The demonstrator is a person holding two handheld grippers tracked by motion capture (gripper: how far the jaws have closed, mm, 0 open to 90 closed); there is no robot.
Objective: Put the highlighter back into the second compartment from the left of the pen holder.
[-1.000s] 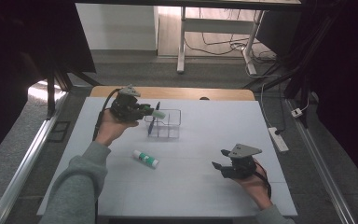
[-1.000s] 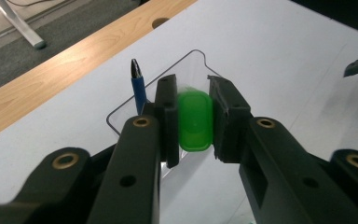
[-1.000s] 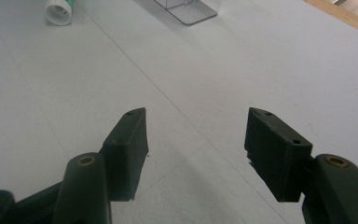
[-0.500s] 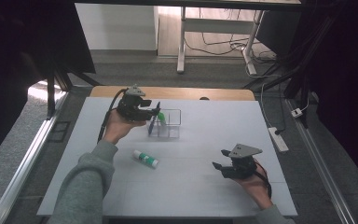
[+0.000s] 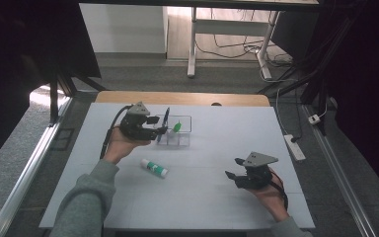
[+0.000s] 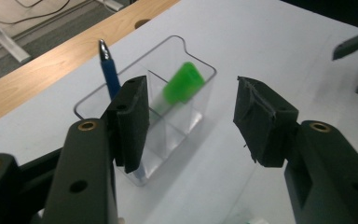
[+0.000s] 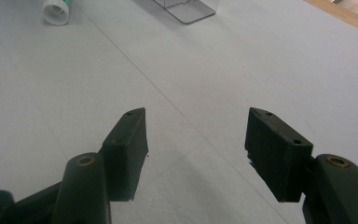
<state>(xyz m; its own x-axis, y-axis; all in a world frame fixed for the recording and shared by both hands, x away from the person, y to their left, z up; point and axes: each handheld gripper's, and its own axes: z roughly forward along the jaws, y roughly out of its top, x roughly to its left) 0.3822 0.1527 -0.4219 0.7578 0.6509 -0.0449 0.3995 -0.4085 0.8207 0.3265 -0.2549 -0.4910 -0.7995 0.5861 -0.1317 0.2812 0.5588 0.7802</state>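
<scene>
On the pale desk (image 5: 202, 197) a clear divided holder (image 5: 176, 133) stands toward the far side, and the left tool (image 5: 159, 129) is held just beside its near-left end. In the left gripper view its jaws have just been opening; they stand well apart with nothing pressed between the pads. Beyond them the clear divided holder (image 6: 168, 116) holds a blue pen (image 6: 109, 72) leaning upright in the left compartment and a marker with a bright green cap (image 6: 182, 84) tilted in the next compartment, its cap blurred. In the high view the pen (image 5: 166, 118) pokes above the holder's rim, with the green cap (image 5: 177, 127) just to its right. A white glue stick with a green band (image 5: 154, 168) lies on its side on the desk, nearer the person than the holder and apart from it. The right tool (image 5: 231, 175) rests low over the desk at the near right, well away from the holder, its jaws apart and empty over bare surface; in the right gripper view the glue stick's end (image 7: 57, 10) lies at the top left.
</scene>
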